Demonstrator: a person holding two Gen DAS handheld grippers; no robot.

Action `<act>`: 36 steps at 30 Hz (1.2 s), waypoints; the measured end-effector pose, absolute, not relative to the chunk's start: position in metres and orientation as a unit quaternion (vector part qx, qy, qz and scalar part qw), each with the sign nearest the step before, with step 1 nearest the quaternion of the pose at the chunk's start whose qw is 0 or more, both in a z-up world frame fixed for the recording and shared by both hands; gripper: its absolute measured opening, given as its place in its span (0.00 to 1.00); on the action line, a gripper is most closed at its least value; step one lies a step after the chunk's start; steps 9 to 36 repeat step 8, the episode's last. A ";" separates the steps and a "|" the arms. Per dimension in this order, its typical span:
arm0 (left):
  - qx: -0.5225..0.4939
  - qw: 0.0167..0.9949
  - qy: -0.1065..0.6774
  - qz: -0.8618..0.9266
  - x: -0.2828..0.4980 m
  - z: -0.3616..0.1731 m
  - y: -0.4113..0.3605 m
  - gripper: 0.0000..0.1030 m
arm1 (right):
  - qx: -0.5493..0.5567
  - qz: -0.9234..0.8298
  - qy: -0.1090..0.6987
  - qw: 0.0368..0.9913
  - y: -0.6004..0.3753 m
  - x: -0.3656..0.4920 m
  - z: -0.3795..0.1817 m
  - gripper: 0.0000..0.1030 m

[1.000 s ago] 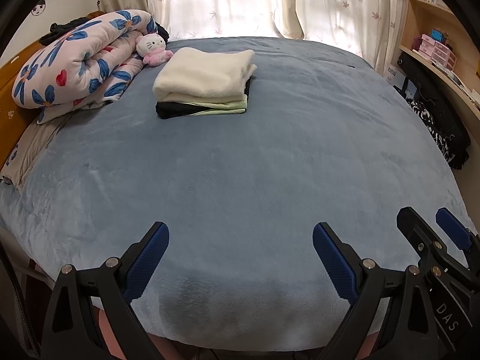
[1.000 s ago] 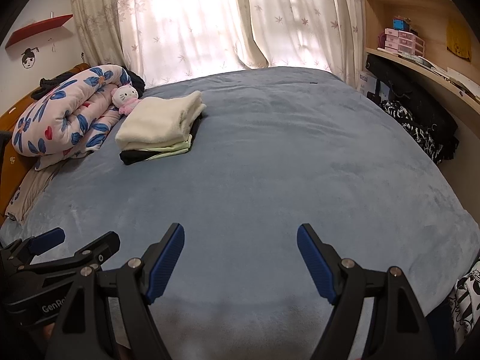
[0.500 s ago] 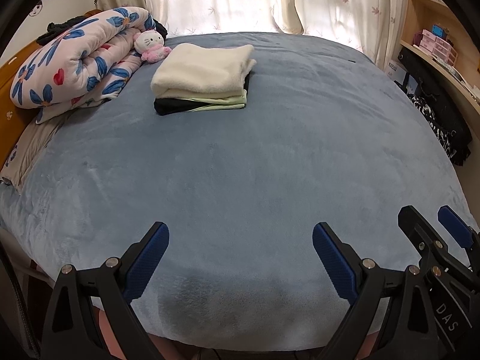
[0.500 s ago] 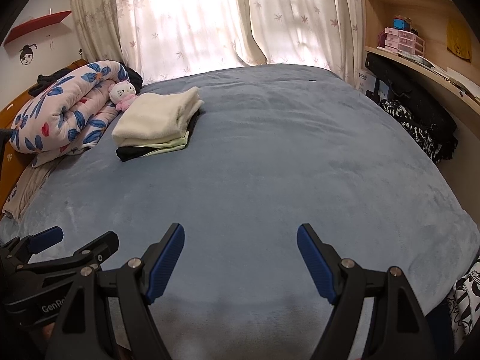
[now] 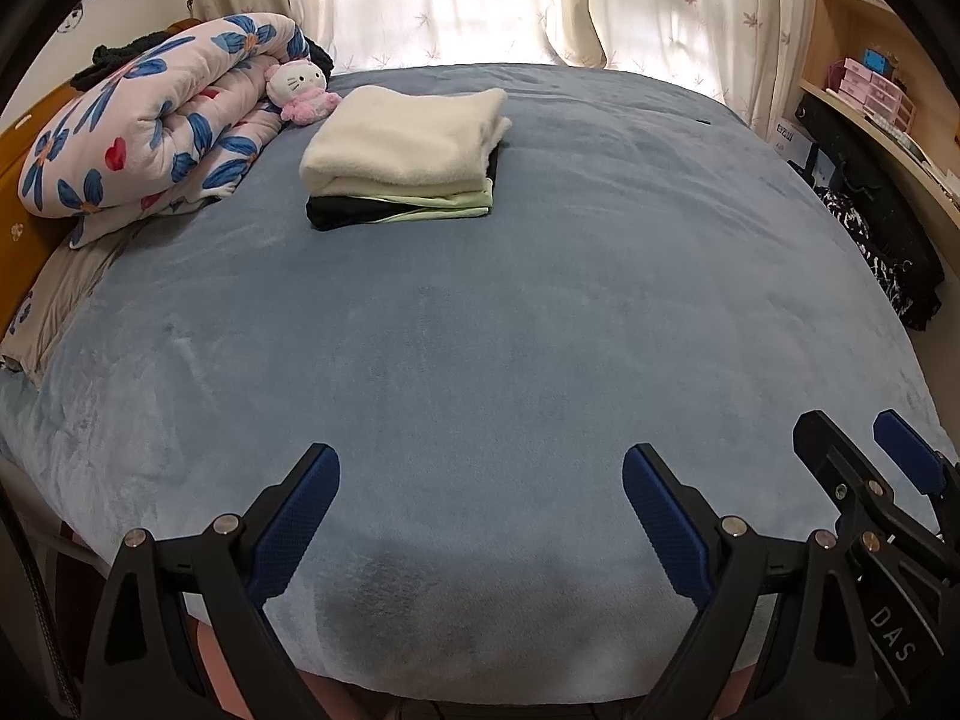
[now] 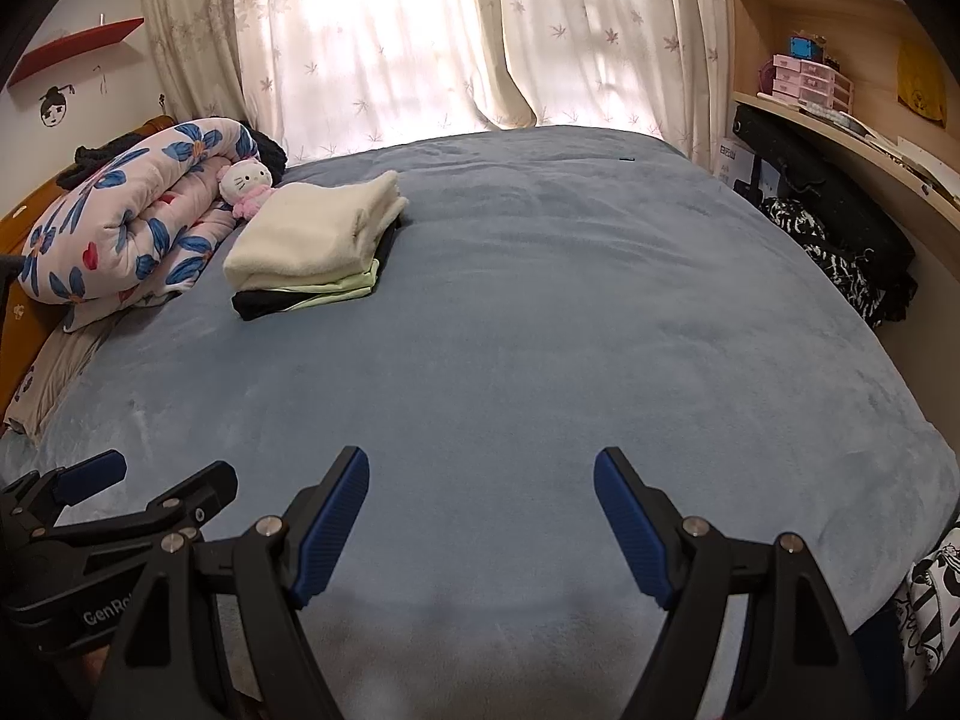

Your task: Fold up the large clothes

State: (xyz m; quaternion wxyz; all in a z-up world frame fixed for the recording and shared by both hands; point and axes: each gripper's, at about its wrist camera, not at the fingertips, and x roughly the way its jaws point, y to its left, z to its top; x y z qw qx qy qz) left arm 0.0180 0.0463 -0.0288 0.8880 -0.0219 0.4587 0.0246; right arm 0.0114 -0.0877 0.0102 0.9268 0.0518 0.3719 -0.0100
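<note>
A stack of folded clothes (image 5: 402,162), a thick cream fleece on top of pale green and black garments, lies on the far left part of the bed covered by a grey-blue plush blanket (image 5: 510,330). Just beyond the stack sits a small white-and-pink plush cat (image 5: 299,90), leaning on a rolled floral quilt (image 5: 156,120). Well short of the stack, at the bed's near edge, the left gripper (image 5: 480,516) and right gripper (image 6: 480,516) hover side by side, fingers spread wide with nothing between them.
</note>
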 end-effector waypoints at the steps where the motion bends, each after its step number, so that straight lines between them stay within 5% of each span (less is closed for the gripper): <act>1: -0.022 0.888 0.459 0.023 0.020 -0.029 0.048 0.91 | 0.052 -0.010 0.371 0.927 -0.088 0.011 0.010 0.76; 36: -0.025 0.886 0.463 0.021 0.025 -0.031 0.054 0.90 | 0.051 -0.011 0.372 0.927 -0.088 0.011 0.010 0.76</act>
